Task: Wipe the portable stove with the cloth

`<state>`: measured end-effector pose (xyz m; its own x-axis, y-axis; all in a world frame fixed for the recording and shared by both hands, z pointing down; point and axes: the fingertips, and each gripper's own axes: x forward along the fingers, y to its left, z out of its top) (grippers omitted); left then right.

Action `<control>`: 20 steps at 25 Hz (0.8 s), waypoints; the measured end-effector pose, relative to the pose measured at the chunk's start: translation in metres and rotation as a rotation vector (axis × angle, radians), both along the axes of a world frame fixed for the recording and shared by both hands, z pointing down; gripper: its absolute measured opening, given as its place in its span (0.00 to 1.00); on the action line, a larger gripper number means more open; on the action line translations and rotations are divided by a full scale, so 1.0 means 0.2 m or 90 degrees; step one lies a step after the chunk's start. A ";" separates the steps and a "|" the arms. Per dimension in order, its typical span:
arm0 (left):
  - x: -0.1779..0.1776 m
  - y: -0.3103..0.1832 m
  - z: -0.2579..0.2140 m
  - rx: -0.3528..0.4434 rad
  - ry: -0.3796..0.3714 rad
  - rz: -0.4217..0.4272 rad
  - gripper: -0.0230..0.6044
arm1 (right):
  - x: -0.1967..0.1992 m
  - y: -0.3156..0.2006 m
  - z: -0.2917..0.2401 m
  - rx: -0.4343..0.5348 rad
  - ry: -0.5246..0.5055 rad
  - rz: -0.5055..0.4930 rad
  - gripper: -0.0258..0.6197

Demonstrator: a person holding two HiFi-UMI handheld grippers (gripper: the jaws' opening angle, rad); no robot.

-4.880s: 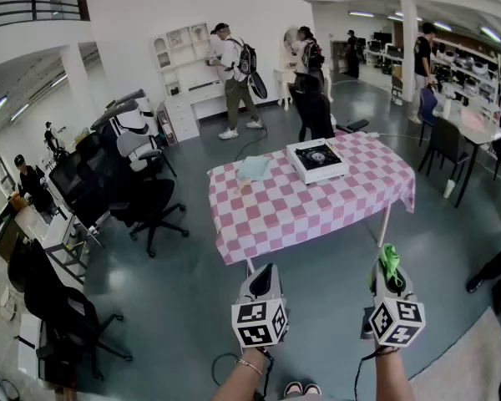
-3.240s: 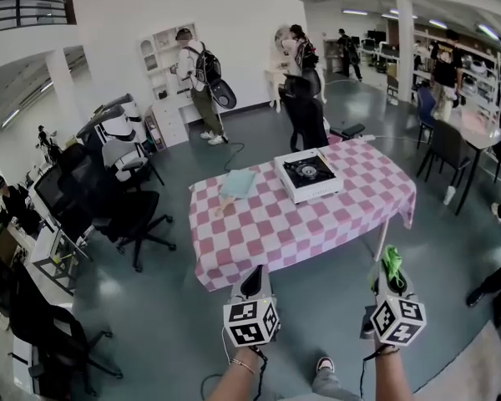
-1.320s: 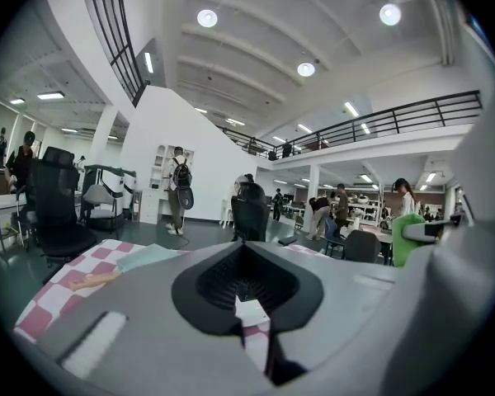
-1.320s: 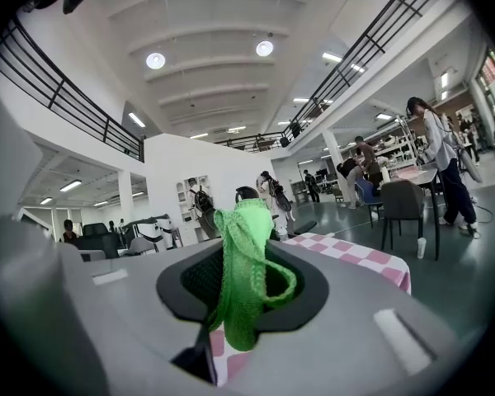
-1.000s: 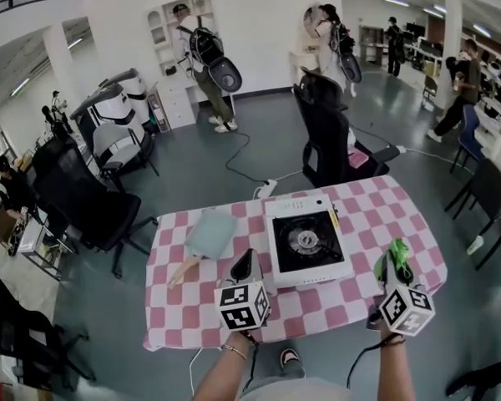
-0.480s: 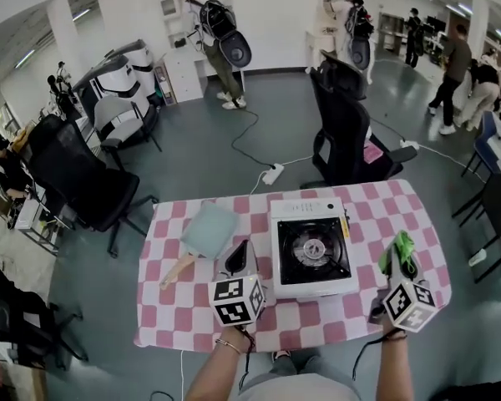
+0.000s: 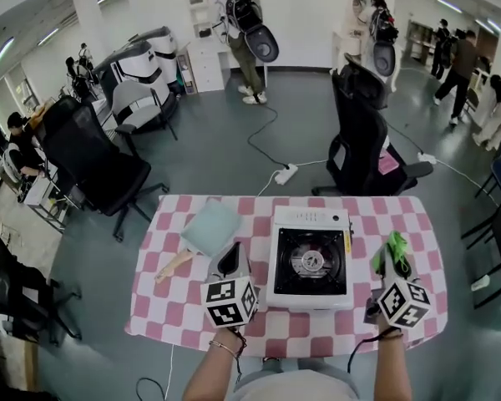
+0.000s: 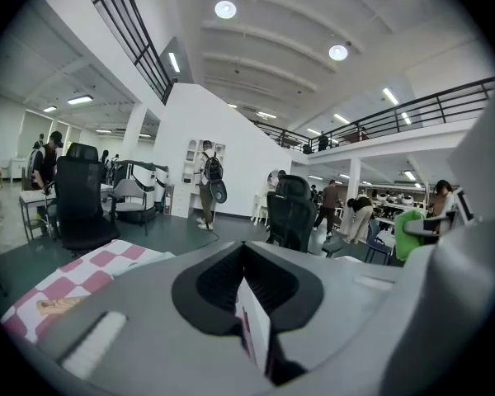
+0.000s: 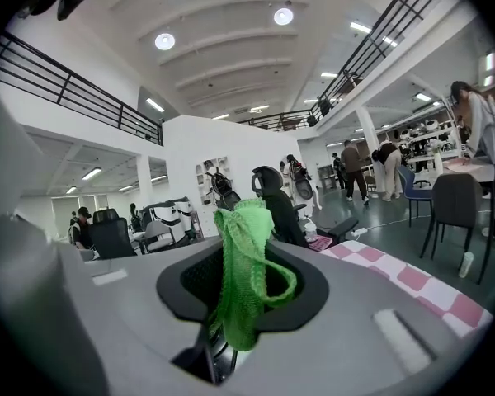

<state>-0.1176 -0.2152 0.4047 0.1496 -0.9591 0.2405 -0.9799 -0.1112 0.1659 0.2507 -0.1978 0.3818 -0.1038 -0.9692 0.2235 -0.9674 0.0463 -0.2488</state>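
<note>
Two forearms (image 7: 212, 373) forward; left claw (image 7: 229, 259), right claw (image 7: 393, 262) with cloth (image 9: 241, 258).

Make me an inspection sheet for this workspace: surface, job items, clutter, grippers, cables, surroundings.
Surface: table under a pink-and-white checked cover.
Job's things: white portable stove with a black burner top, mid-table; green cloth not yet on it.
Clutter: pale teal pad with a wooden handle, left of the stove.
Grippers: left gripper shut, nothing in it, over the table left of the stove; right gripper shut on the green cloth, right of the stove.
Cables: power strip and its lead on the floor beyond the table.
Surroundings: black office chair behind the table; people standing farther back.
</note>
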 end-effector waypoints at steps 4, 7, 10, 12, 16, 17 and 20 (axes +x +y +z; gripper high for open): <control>0.03 -0.04 0.03 -0.010 0.004 -0.016 0.04 | 0.04 -0.07 0.03 -0.010 -0.002 -0.015 0.18; 0.04 -0.06 0.07 -0.019 0.009 -0.027 0.04 | 0.05 -0.12 0.08 -0.021 -0.001 -0.030 0.18; 0.05 -0.08 0.10 -0.029 0.007 -0.033 0.04 | 0.06 -0.16 0.11 -0.032 0.011 -0.047 0.18; 0.06 -0.10 0.12 -0.033 0.004 -0.038 0.04 | 0.06 -0.20 0.13 -0.039 0.030 -0.065 0.18; 0.05 -0.12 0.16 -0.040 0.006 -0.054 0.04 | 0.06 -0.26 0.18 -0.055 0.072 -0.105 0.18; 0.05 -0.12 0.18 -0.043 0.007 -0.058 0.04 | 0.05 -0.28 0.20 -0.061 0.082 -0.116 0.18; 0.03 -0.13 0.23 -0.052 0.011 -0.069 0.04 | 0.02 -0.32 0.25 -0.075 0.124 -0.167 0.18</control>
